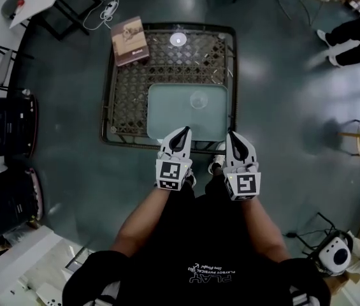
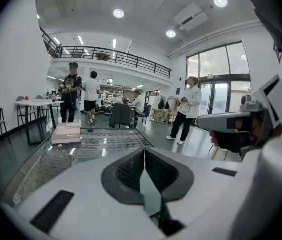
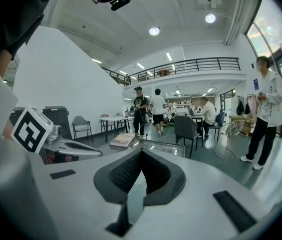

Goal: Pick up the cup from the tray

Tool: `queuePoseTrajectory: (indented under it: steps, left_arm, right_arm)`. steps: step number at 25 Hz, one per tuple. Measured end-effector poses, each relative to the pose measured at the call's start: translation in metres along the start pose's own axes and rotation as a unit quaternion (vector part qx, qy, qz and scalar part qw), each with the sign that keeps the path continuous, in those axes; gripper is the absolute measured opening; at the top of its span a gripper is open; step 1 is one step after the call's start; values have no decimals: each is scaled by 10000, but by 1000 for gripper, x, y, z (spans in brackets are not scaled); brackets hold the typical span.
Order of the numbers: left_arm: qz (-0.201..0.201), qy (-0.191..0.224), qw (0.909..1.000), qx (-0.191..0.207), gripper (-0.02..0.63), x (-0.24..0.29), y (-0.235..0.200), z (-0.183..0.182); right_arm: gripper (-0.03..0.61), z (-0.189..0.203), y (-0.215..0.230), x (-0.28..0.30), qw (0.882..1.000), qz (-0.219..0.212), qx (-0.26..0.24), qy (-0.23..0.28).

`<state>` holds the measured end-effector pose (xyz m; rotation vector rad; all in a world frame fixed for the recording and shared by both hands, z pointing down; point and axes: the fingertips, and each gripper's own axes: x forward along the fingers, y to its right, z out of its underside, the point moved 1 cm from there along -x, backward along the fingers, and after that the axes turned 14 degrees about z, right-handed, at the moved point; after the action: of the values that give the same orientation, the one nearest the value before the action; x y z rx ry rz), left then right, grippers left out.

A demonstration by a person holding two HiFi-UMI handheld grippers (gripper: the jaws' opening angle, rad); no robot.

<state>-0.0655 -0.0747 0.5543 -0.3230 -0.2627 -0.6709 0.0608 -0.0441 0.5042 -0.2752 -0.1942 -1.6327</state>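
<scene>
A clear glass cup (image 1: 199, 99) stands upright in the far right part of a pale green tray (image 1: 167, 116) on the glass-topped table (image 1: 119, 101). My left gripper (image 1: 182, 132) hangs over the tray's near edge, shut with nothing between its jaws. My right gripper (image 1: 234, 135) hangs just off the tray's near right corner, also shut and empty. The cup lies ahead of both grippers, between their lines. In the left gripper view the left gripper (image 2: 144, 152) has its jaws pressed together, and a strip of the tray (image 2: 87, 159) shows beyond. The right gripper (image 3: 141, 153) looks the same in its own view. The cup shows in neither gripper view.
A book (image 1: 129, 40) lies on the table's far left corner, and a small white disc (image 1: 178, 39) sits at the far edge. Black chairs (image 1: 4, 126) stand to the left. Several people (image 2: 188, 109) stand or sit in the room beyond the table.
</scene>
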Motion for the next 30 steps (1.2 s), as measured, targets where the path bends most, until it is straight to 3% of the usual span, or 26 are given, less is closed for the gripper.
queuePoseTrajectory:
  steps: [4, 11, 16, 30]
  left_arm:
    - [-183, -303, 9993, 79, 27, 26, -11, 15]
    - [-454, -544, 9971, -276, 228, 64, -23, 45]
    - [-630, -691, 9954, -217, 333, 86, -38, 60]
    - [-689, -966, 9929, -116, 354, 136, -60, 79]
  right_arm:
    - [-5, 7, 5, 23, 9997, -193, 5, -139]
    - [-5, 18, 24, 45, 9990, -293, 23, -328]
    - [-5, 29, 25, 52, 9982, -385, 61, -454]
    - [-5, 42, 19, 60, 9958, -705, 153, -570]
